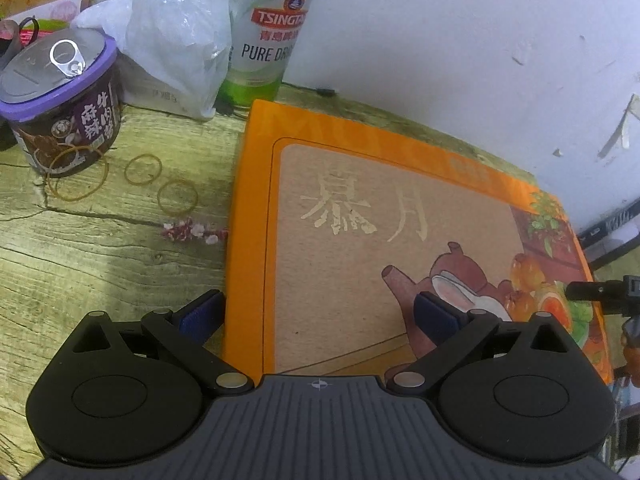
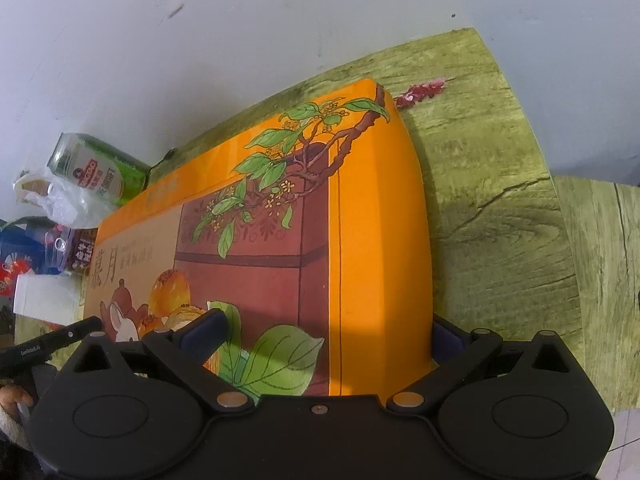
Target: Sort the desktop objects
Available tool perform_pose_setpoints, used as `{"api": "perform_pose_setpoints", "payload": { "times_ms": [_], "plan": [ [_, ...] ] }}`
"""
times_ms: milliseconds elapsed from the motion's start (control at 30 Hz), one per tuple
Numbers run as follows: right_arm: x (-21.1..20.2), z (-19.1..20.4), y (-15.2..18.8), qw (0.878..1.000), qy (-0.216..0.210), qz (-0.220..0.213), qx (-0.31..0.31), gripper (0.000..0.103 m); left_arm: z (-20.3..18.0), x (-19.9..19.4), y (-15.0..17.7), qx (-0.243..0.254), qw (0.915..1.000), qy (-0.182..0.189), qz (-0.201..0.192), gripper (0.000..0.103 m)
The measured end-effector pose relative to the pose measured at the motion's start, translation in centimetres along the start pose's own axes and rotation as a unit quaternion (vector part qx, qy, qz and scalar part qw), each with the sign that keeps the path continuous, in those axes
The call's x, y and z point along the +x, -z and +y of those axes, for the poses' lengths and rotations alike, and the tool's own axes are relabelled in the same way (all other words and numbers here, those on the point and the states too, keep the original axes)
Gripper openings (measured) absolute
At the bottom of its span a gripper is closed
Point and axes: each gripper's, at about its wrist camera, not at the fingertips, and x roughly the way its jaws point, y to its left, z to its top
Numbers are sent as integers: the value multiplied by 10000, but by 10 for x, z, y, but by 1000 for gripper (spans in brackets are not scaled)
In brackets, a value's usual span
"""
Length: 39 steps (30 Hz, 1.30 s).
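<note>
An orange gift box (image 1: 400,216), its lid printed with a teapot, fruit and two large pale characters, lies flat on a wood-grain desktop (image 1: 100,248) and fills the centre and right of the left wrist frame; in the right wrist frame the same box (image 2: 280,240) runs from the lower centre toward the middle left, its far corner near the white wall (image 2: 200,40). The left gripper (image 1: 320,312) is spread wide at the bottom of its frame, one blue-padded finger off the box's left edge over the desktop and the other above the printed lid, gripping nothing. The right gripper (image 2: 328,330) is likewise wide open across the box's near right corner, its left finger over the lid and its right finger just past the orange side; whether either pad touches the box cannot be told. In the upper left of the left wrist frame stands a purple-rimmed can (image 1: 60,100) with a pull-ring lid, and three rubber bands (image 1: 142,168) lie loose on the desktop near it. Behind them sit a crumpled white plastic bag (image 1: 168,28) and a green Tsingtao beer can (image 1: 268,36) against the wall. A small sprig of red and white flowers (image 1: 194,232) shows on the desktop just beside the box's left edge.
</note>
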Motion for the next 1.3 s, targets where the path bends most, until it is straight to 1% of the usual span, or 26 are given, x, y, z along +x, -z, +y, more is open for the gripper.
{"api": "perform_pose_setpoints", "payload": {
  "times_ms": [67, 167, 267, 333, 367, 433, 500, 600, 633, 700, 733, 800, 933, 1100, 1300],
  "plan": [
    [0, 0, 1, 10000, 5, -18, 37, 102, 2, -3, 3, 29, 10000, -51, -16, 98],
    [-9, -1, 6, 9999, 82, -120, 91, 100, -7, -24, 16, 242, 9995, -103, -171, 98],
    [-33, 3, 15, 9987, 315, -378, 112, 100, -15, -45, 30, 455, 9983, -155, -327, 98],
    [-54, 14, 26, 9973, 475, -549, -50, 100, -21, -59, 39, 597, 9971, -189, -430, 98],
    [-65, 23, 34, 9962, 572, -626, -207, 97, -24, -66, 43, 668, 9964, -206, -482, 98],
    [-82, 45, 54, 9917, 838, -716, -661, 88, -29, -80, 52, 809, 9947, -240, -585, 97],
    [-91, 68, 83, 9860, 1145, -654, -1024, 69, -35, -94, 62, 957, 9927, -275, -682, 94],
    [-95, 88, 127, 9801, 1423, -490, -1295, 56, -48, -92, 80, 1329, 9887, -372, -578, 86],
    [-93, 92, 139, 9777, 1509, -417, -1397, 53, -52, -89, 85, 1436, 9874, -415, -520, 83],
    [-86, 100, 154, 9714, 1731, -277, -1601, 44, -54, -83, 91, 1556, 9858, -487, -405, 80],
    [-83, 101, 160, 9687, 1837, -222, -1658, 42, -55, -80, 94, 1600, 9851, -515, -354, 78],
    [-80, 104, 169, 9631, 2005, -185, -1787, 41, -54, -76, 100, 1658, 9844, -532, -250, 78],
    [-75, 110, 172, 9564, 2177, -158, -1938, 41, -56, -74, 110, 1907, 9791, -650, -274, 78],
    [-70, 107, 174, 9579, 2189, -120, -1854, 41, -55, -75, 115, 1924, 9788, -632, -311, 79],
    [-68, 104, 176, 9592, 2166, -177, -1806, 41, -54, -75, 118, 1959, 9782, -592, -353, 81]
  ]
}}
